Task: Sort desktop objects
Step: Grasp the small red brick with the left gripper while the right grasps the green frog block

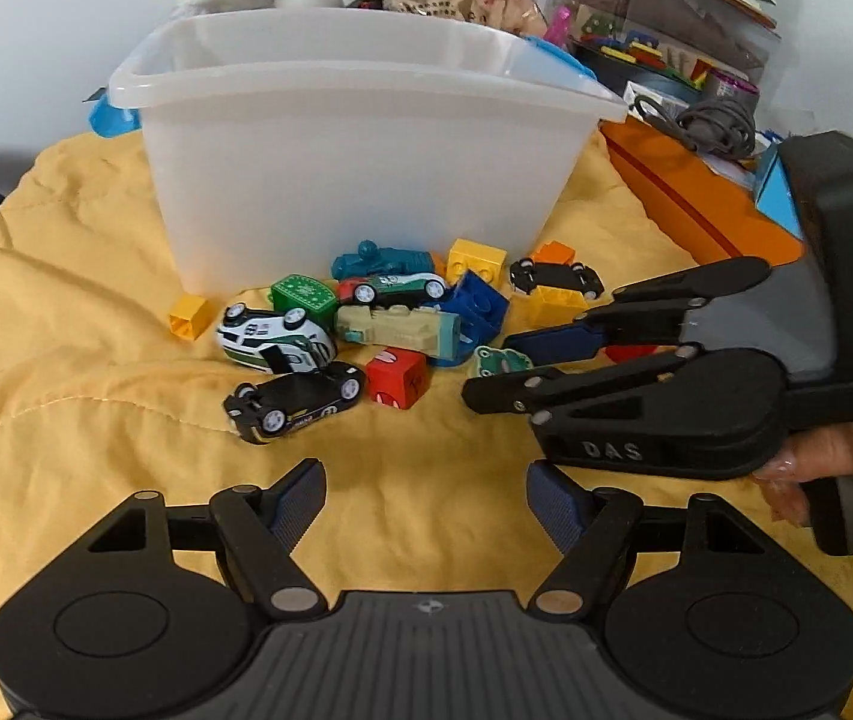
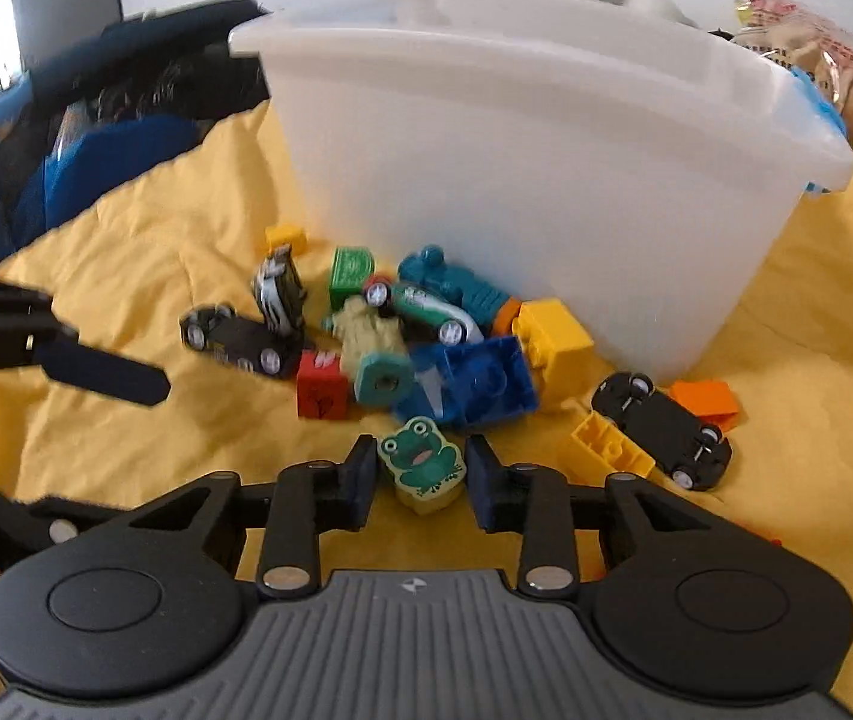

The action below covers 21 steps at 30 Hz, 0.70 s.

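A pile of toy cars and blocks lies on the yellow cloth (image 1: 96, 360) in front of a translucent white bin (image 1: 354, 138), also in the right wrist view (image 2: 534, 180). My right gripper (image 2: 421, 471) is open around a frog block (image 2: 420, 459), fingers apart from its sides; in the left wrist view it (image 1: 489, 369) reaches in from the right over the same frog block (image 1: 495, 360). My left gripper (image 1: 426, 489) is open and empty, short of a black car (image 1: 294, 399) and a red cube (image 1: 396, 377).
Nearby lie a white car (image 1: 273, 339), a blue block (image 2: 474, 381), yellow blocks (image 2: 552, 330), a second black car (image 2: 663, 426) and an orange piece (image 2: 705, 399). An orange box (image 1: 696, 204) and stacked clutter stand to the right, dark bags (image 2: 96, 138) to the left.
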### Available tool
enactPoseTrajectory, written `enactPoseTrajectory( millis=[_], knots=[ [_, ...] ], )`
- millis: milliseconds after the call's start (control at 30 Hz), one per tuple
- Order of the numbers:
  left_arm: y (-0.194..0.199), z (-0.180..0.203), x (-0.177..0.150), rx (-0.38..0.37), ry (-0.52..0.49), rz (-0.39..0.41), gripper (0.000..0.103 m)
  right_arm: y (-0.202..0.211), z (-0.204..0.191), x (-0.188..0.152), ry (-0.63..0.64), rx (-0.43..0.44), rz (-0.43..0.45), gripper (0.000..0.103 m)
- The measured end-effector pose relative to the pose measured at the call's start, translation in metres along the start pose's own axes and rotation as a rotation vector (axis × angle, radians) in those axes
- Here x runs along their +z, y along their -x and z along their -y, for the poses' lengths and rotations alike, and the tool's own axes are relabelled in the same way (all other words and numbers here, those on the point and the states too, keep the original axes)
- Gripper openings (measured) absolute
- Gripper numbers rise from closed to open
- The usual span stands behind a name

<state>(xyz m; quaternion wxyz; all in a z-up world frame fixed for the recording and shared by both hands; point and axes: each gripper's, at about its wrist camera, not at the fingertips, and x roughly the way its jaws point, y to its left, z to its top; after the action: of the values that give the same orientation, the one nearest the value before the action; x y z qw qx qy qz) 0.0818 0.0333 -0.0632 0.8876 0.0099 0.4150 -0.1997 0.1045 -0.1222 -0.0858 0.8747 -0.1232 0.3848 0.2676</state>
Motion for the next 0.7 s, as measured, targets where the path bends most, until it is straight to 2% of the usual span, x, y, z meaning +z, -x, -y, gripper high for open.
enactPoseTrajectory(
  millis=[133, 233, 333, 400, 467, 500, 600, 700],
  knots=[
    [-0.008, 0.006, 0.007, -0.015, -0.035, 0.009, 0.076, 0.018, 0.003, -0.017, -0.029, -0.031, -0.011, 0.035],
    [-0.02, 0.005, 0.018, -0.028, -0.024, 0.013, 0.074, 0.032, 0.007, -0.04, -0.062, -0.049, -0.01, 0.034],
    [-0.036, 0.001, 0.026, -0.012, -0.028, 0.01, 0.069, 0.045, 0.003, -0.056, -0.066, -0.053, 0.002, 0.034],
    [-0.047, -0.003, 0.031, -0.022, -0.029, 0.003, 0.055, 0.051, -0.003, -0.061, -0.06, -0.074, -0.002, 0.034],
    [-0.053, -0.006, 0.032, -0.016, -0.042, 0.003, 0.033, 0.054, -0.004, -0.064, -0.079, -0.084, -0.002, 0.034],
    [-0.053, -0.007, 0.033, -0.014, -0.041, 0.002, 0.029, 0.056, -0.005, -0.065, -0.085, -0.089, -0.002, 0.034],
    [-0.044, -0.007, 0.029, -0.047, -0.03, -0.014, 0.027, 0.059, -0.007, -0.066, -0.093, -0.096, -0.01, 0.036],
    [-0.029, 0.007, 0.01, -0.047, -0.098, -0.034, 0.027, 0.059, -0.006, -0.065, -0.094, -0.095, -0.002, 0.036]
  ],
)
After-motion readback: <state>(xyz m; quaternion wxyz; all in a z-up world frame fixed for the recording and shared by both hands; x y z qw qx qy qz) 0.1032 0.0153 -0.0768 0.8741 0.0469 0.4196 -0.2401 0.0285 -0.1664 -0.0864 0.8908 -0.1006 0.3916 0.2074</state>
